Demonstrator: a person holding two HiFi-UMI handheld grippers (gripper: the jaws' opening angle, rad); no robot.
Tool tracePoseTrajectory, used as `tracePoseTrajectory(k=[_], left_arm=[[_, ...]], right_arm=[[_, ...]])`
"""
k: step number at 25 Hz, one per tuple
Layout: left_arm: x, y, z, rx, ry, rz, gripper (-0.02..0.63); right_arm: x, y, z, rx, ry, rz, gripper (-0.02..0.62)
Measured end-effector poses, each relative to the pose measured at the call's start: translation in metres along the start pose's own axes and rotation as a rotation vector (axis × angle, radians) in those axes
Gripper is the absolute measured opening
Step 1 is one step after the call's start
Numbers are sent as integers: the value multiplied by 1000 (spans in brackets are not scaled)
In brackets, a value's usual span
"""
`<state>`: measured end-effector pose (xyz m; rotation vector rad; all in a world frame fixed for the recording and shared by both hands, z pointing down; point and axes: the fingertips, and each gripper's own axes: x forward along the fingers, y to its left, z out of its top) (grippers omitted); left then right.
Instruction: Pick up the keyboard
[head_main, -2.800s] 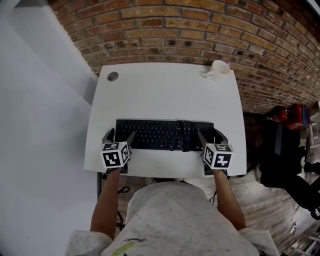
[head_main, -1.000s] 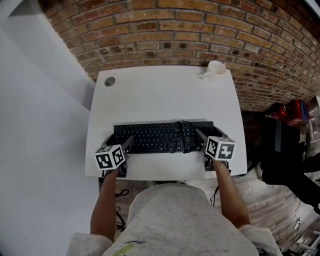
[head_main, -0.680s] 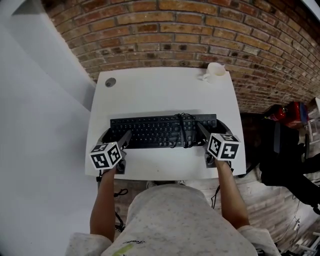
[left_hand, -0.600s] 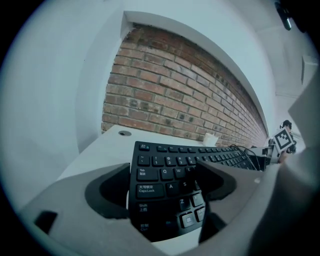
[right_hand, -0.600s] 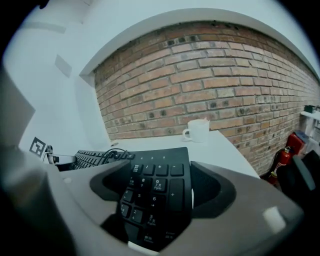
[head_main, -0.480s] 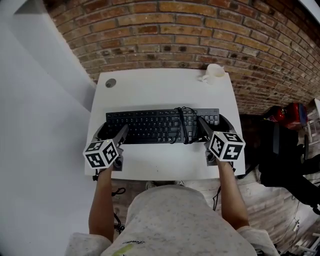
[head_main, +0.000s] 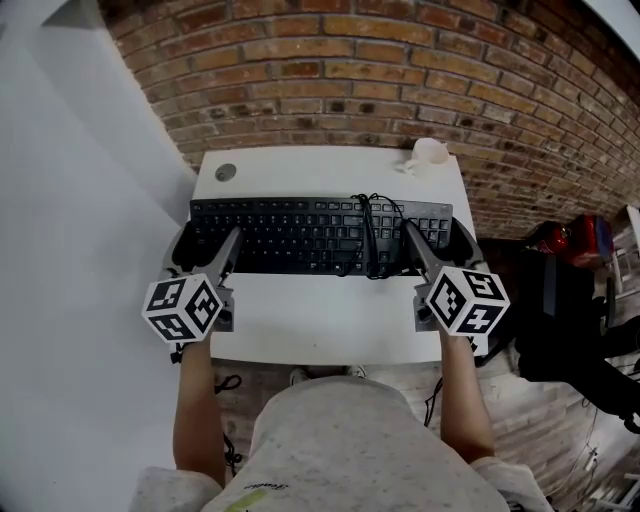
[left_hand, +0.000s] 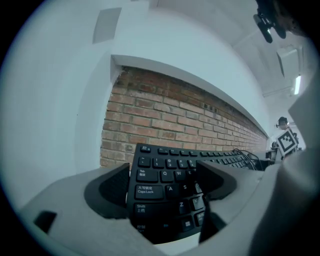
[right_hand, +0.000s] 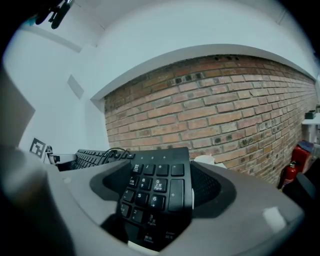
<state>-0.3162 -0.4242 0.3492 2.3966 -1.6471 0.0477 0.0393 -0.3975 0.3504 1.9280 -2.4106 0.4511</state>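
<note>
The black keyboard (head_main: 300, 235) hangs level above the white table (head_main: 330, 320), lifted by its two ends. My left gripper (head_main: 205, 242) is shut on the left end, where the Caps Lock and letter keys (left_hand: 160, 172) sit between its grey pads (left_hand: 116, 186). On the number-pad end (right_hand: 157, 187) my right gripper (head_main: 438, 238) is shut. A black cable (head_main: 368, 235) lies coiled across the keys near the right end. The underside of the keyboard is hidden.
A white mug (head_main: 428, 152) stands at the table's back right corner, and a round grommet hole (head_main: 226, 173) is at the back left. A brick wall (head_main: 400, 80) runs behind the table. A red extinguisher (head_main: 590, 240) and dark bags lie on the floor to the right.
The keyboard has come up off the table, carried by both grippers rising together. It now appears larger and further up the head view, covering the table's rear half.
</note>
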Motion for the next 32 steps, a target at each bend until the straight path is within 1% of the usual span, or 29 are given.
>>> tracePoseTrajectory(k=[3,6,12,17,32], left_arm=[[-10,-3,19,15,-46,-5,408],[-8,-5,34,20,-90,-10,408],[-19,-9,54,17,-150,-8,408],[-22,-9,59,22,-164,-8,408],[-23,-8,56,12,-160,-9,408]], right_arm=[[-9,8,17,-16,-44,7,375],[-9,11,35,-43,-85,15,374],[-18,20,61,-83,-146,24,374],[-20,23,66,-89,-161,27,374],[-22,25,66,-98,-161,22,374]])
